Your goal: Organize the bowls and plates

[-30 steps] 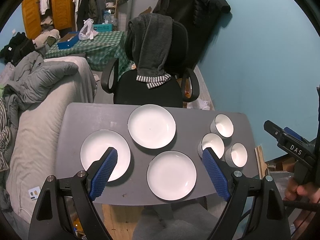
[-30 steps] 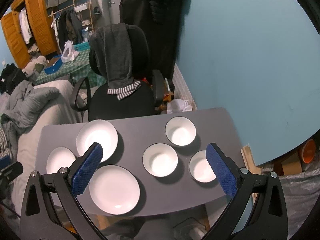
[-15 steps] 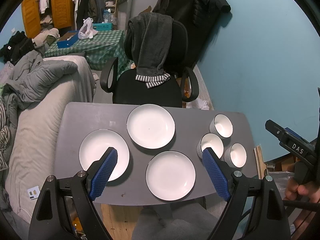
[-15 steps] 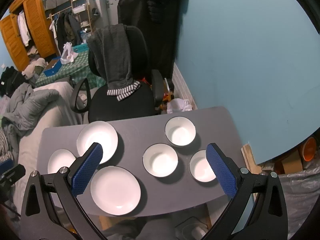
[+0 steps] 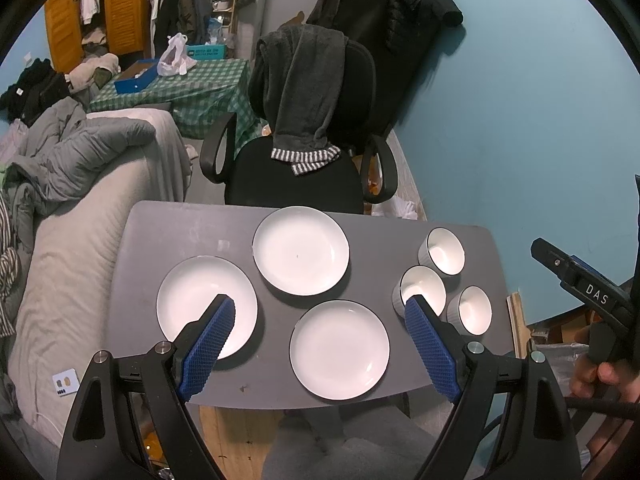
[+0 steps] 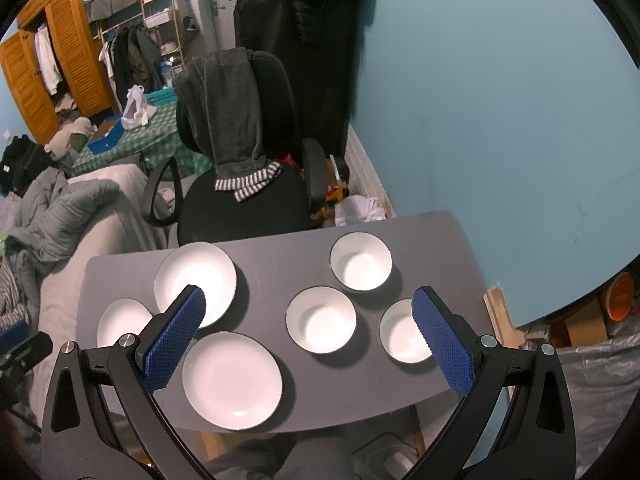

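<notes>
Grey table [image 5: 180,232] holds three plates [image 5: 301,255] and three bowls [image 6: 321,319], all unstacked below both spread, empty grippers [image 5: 320,344] [image 6: 308,336]; everything's left to do.

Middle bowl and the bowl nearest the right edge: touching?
Apart. The right wrist view shows grey table between the middle bowl and the right bowl.
</notes>
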A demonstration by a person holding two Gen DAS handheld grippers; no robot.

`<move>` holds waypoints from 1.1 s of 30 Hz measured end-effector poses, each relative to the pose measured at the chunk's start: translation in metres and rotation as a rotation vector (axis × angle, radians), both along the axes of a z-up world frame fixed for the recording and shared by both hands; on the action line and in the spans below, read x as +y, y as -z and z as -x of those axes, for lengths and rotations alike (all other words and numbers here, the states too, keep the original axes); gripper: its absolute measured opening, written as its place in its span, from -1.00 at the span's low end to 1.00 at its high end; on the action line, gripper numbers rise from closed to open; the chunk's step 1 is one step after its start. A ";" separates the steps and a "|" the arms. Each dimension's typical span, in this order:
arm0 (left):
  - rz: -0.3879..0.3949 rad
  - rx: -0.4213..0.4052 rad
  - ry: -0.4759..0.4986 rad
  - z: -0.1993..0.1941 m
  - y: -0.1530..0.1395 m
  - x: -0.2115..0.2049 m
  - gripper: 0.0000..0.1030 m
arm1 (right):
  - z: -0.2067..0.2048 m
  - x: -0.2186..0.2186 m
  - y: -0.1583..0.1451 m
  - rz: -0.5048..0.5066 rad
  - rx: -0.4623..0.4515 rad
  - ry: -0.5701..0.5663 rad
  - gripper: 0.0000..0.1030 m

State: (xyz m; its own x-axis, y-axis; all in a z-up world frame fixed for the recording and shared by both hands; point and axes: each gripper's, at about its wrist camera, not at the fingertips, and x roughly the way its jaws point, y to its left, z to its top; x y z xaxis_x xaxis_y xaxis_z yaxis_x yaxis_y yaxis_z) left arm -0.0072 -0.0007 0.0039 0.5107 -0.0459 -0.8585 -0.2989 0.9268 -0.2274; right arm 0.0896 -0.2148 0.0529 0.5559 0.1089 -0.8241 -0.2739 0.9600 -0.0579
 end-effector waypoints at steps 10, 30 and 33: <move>0.007 0.002 -0.006 0.003 0.001 0.002 0.71 | 0.000 -0.001 -0.001 -0.005 0.002 0.003 0.96; 0.020 0.014 -0.026 0.005 0.011 0.012 0.71 | -0.007 0.006 -0.004 0.000 -0.004 -0.016 0.96; 0.018 0.022 -0.025 0.004 0.017 0.015 0.71 | -0.012 0.007 -0.001 -0.005 -0.004 -0.032 0.96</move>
State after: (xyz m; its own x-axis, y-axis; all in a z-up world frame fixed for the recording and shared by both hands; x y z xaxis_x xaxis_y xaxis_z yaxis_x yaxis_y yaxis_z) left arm -0.0107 0.0139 -0.0133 0.4929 -0.0486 -0.8687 -0.3270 0.9149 -0.2367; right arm 0.1014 -0.2078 0.0535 0.5553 0.1310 -0.8213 -0.3042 0.9511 -0.0539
